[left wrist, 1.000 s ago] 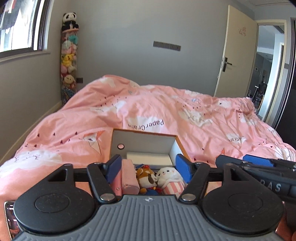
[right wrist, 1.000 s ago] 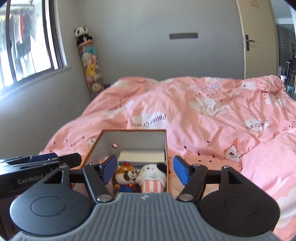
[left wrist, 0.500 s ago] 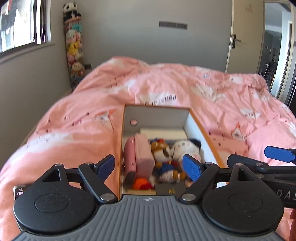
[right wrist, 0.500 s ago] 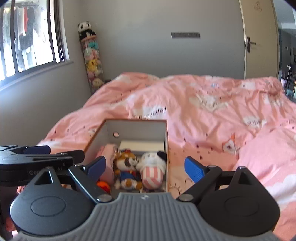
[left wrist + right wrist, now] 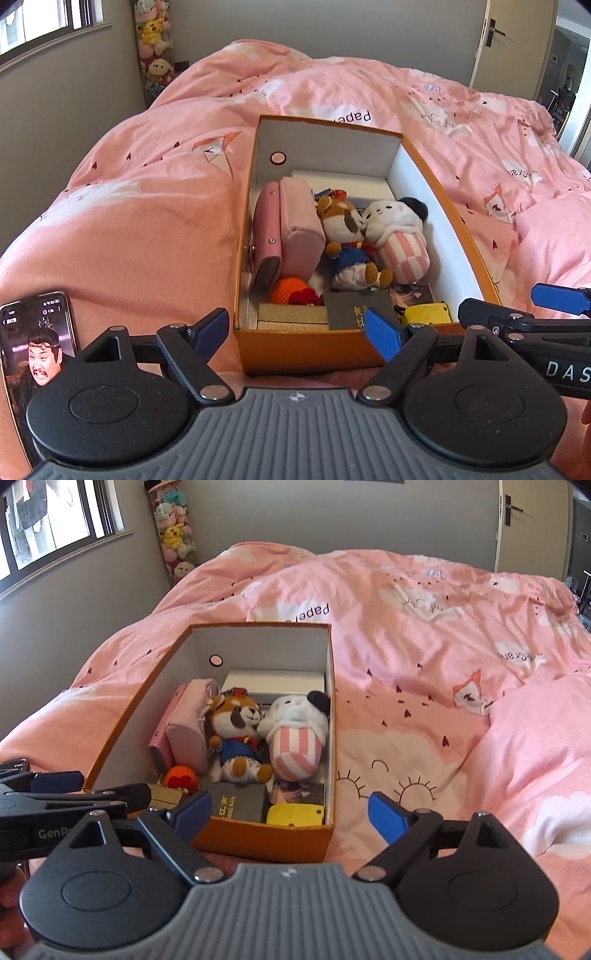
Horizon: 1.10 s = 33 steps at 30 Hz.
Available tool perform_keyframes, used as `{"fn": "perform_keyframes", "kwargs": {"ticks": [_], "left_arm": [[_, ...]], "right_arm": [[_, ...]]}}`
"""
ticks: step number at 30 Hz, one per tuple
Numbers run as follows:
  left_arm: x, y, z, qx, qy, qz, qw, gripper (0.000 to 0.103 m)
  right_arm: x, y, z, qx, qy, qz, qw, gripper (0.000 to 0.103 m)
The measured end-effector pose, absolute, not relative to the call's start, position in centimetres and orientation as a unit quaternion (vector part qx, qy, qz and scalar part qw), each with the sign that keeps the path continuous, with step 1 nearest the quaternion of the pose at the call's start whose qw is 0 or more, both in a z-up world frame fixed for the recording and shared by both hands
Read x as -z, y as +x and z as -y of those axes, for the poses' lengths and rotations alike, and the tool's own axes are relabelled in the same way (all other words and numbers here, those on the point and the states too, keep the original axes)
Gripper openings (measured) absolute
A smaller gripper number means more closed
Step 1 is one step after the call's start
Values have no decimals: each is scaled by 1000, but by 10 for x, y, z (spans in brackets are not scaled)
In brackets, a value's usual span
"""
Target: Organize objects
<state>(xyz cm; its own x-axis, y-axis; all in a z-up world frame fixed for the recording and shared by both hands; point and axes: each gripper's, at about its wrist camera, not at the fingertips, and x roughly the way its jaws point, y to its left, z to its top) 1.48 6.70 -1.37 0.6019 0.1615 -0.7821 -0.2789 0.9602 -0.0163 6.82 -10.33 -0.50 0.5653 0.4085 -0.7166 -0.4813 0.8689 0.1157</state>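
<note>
An orange shoebox [image 5: 310, 350] on the pink duvet [image 5: 147, 229] holds a pink pouch [image 5: 299, 225], a fox plush [image 5: 343, 236], a striped white plush [image 5: 399, 236], an orange crochet ball [image 5: 288, 290], a dark booklet [image 5: 354, 308] and a yellow case [image 5: 428, 313]. The left tool [image 5: 299, 330] and right tool [image 5: 290, 812] both gape wide and empty just before the shoebox's near wall.

Orange box [image 5: 310, 350], white inside; pink duvet [image 5: 155, 221]; pink-white striped plush [image 5: 404, 254]; yellow case [image 5: 295, 815].

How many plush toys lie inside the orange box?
2. The fox plush lies in the middle of the box; the white plush lies against the box's right wall, touching the fox. Smaller ones may be hidden beneath.
</note>
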Motion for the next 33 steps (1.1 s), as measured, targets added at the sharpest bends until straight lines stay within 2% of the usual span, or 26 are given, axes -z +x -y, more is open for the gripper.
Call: {"fn": "perform_keyframes", "kwargs": {"ticks": [33], "left_arm": [[12, 16, -68, -130, -60, -433, 890, 97]], "right_arm": [[11, 75, 106, -243, -47, -415, 876, 92]]}}
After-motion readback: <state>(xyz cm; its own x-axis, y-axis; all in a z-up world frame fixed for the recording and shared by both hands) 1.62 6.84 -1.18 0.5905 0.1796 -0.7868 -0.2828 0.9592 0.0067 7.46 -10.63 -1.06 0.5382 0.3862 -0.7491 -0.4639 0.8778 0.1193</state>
